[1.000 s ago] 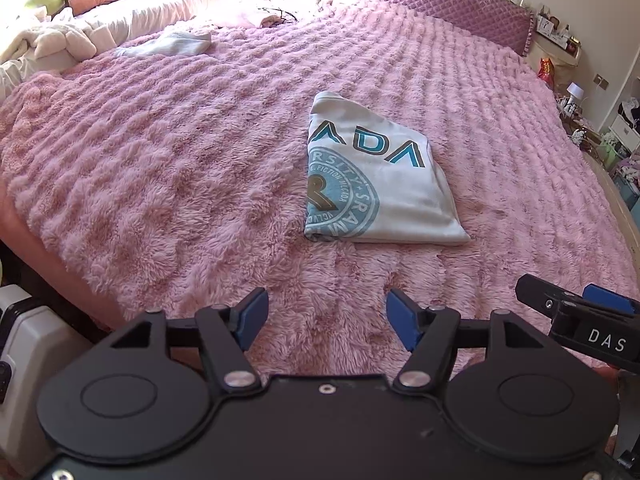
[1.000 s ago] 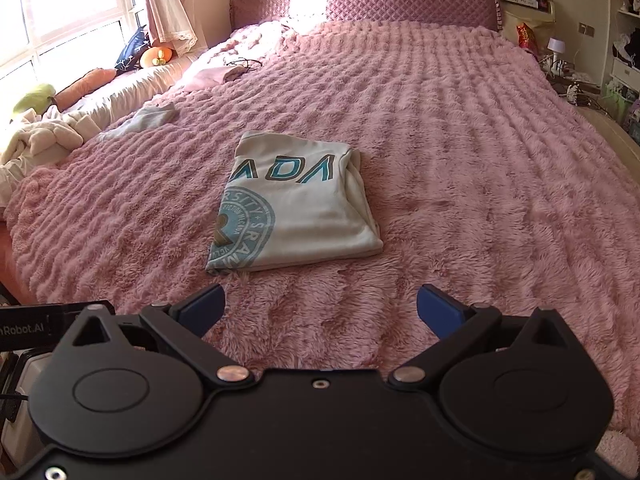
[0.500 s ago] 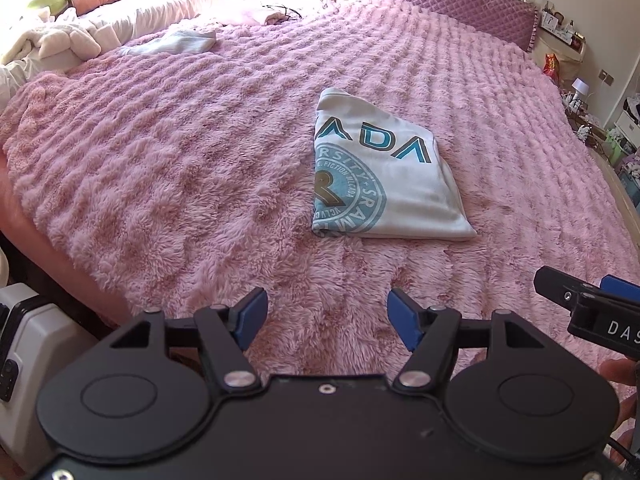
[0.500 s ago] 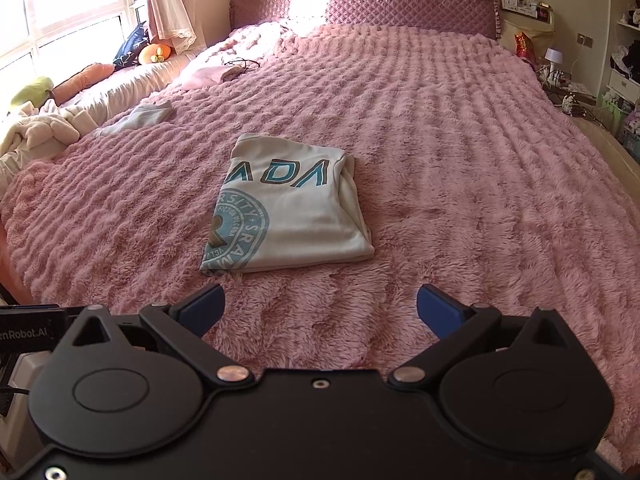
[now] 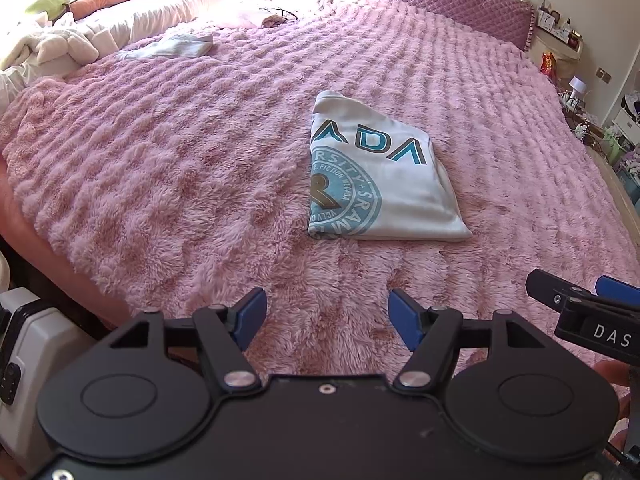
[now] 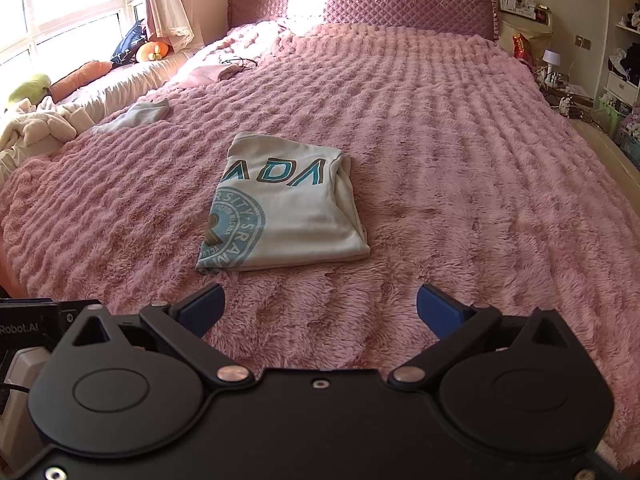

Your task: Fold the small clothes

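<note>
Both the left gripper (image 5: 327, 314) and the right gripper (image 6: 320, 309) stood wide open and empty. The folded T-shirt (image 6: 282, 206), at frame centre on the fluffy blanket (image 6: 460, 152), could unfold if one layer got snagged.

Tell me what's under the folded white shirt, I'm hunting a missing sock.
The folded white shirt lies flat on the pink fluffy blanket; only blanket shows around its edges. Anything beneath or between its layers is covered.

folded shirt (image 6: 284, 208) on blanket (image 6: 460, 168), ahead of tongs (image 6: 320, 306)
</note>
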`<state>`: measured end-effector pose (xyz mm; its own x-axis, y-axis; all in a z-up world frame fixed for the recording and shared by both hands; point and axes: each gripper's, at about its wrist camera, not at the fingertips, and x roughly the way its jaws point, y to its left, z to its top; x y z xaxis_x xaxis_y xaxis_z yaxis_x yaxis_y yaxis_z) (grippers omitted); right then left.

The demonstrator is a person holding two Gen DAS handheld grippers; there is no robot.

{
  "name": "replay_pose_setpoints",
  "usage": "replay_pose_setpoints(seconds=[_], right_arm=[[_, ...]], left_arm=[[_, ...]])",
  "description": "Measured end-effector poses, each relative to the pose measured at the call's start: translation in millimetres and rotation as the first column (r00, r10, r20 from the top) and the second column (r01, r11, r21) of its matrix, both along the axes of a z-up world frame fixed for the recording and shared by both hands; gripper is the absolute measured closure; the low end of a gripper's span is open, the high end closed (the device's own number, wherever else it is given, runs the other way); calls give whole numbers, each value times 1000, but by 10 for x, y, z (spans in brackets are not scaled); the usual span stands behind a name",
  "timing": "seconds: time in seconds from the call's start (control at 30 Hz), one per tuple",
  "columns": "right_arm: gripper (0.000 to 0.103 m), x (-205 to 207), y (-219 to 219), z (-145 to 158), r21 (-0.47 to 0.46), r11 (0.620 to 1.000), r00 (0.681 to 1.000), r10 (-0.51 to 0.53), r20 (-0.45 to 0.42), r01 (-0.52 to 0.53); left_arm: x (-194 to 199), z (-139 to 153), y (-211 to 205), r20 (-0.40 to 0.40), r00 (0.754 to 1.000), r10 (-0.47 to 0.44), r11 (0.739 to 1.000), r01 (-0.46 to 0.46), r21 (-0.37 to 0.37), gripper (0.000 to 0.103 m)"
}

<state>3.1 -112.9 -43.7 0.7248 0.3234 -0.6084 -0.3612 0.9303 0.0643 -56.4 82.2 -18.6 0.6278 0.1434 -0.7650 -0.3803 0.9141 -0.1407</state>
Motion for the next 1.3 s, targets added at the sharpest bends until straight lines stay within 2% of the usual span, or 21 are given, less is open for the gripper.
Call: replay_pose_setpoints(seconds=[1.3], right_arm=[[0,2,-55,4,-20,1000,1000,-14,1,14]], left_arm=[[-10,33,-58,-21,1000,-9,999,10,30,31]])
